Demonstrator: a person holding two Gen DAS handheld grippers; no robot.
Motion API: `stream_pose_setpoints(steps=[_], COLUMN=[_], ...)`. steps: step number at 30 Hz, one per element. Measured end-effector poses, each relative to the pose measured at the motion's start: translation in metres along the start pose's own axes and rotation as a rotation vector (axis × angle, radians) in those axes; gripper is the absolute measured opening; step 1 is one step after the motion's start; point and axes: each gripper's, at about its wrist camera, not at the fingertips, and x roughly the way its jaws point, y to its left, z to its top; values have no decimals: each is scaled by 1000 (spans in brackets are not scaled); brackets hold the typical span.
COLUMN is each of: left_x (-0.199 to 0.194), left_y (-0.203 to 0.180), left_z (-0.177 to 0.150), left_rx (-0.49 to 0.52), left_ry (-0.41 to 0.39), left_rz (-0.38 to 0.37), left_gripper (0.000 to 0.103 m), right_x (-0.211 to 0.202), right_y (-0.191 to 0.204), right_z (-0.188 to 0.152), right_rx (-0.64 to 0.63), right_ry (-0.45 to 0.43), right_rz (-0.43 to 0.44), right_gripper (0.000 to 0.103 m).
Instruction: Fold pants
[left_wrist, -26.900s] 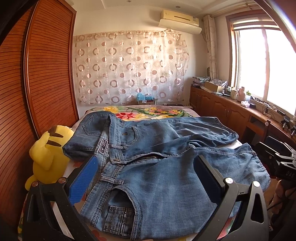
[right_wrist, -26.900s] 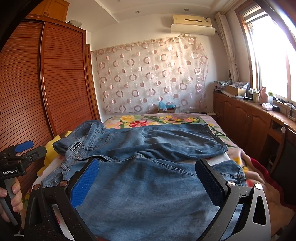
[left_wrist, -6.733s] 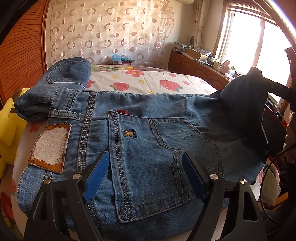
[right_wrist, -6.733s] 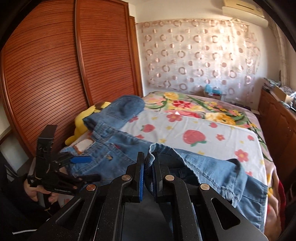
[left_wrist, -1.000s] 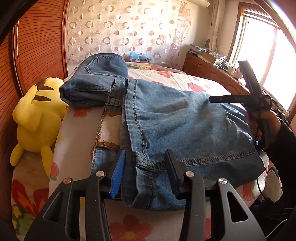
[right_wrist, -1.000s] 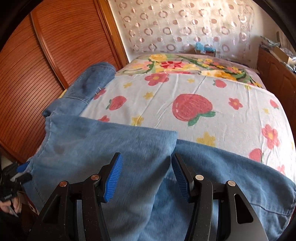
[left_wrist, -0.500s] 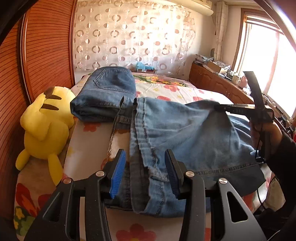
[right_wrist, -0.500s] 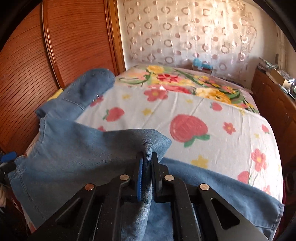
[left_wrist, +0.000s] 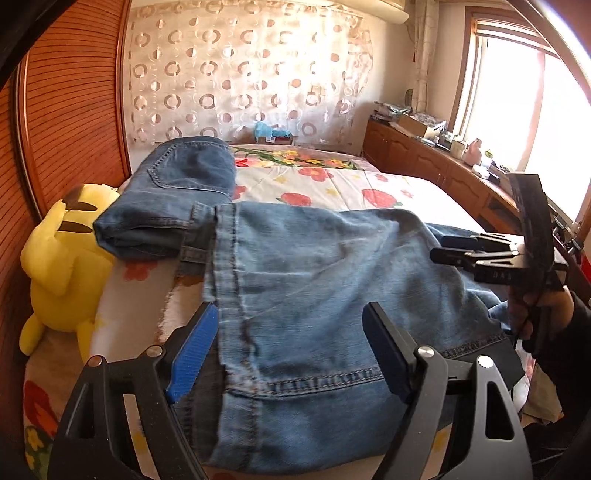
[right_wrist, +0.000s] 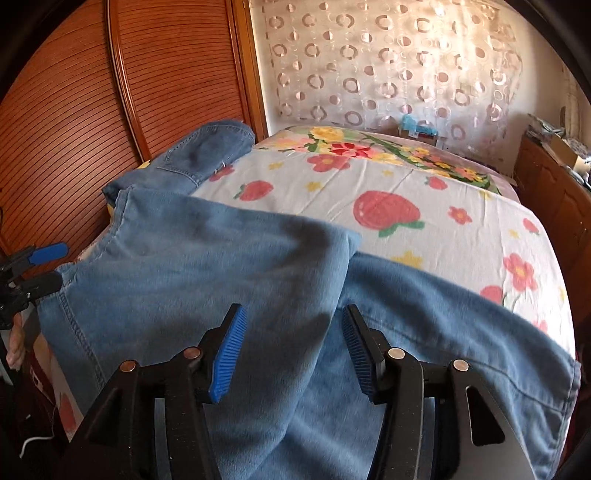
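Observation:
Blue jeans (left_wrist: 317, 280) lie folded over on the near part of the bed, leg hems toward me in the left wrist view. My left gripper (left_wrist: 288, 354) is open, its fingers on either side of the hem end, holding nothing. My right gripper (right_wrist: 291, 350) is open above the fold of the jeans (right_wrist: 207, 266); cloth lies between its fingers. It also shows in the left wrist view (left_wrist: 476, 254), at the right over the jeans. The left gripper shows at the left edge of the right wrist view (right_wrist: 37, 266).
A second folded pair of jeans (left_wrist: 173, 192) lies at the far left of the bed. A yellow plush toy (left_wrist: 62, 254) sits beside it against the wooden wardrobe (left_wrist: 70, 122). The flowered bedsheet (right_wrist: 406, 199) stretches behind. Wooden cabinets (left_wrist: 424, 166) line the right wall.
My left gripper opened wide and let go of the hem. My right gripper, shut on the fold half a second ago, opened and released the cloth, which now lies flat.

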Motion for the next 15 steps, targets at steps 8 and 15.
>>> stream_pose_setpoints(steps=[8, 15], left_x=[9, 19], left_y=[-20, -32], left_z=[0, 0], left_rx=[37, 52], left_ry=[22, 34], left_rz=[-4, -7], left_gripper=[81, 81], right_x=[16, 20], right_y=[2, 2], right_z=[-8, -7], right_rx=[9, 10], right_ry=[55, 49], right_rz=[-21, -20], right_gripper=[56, 57])
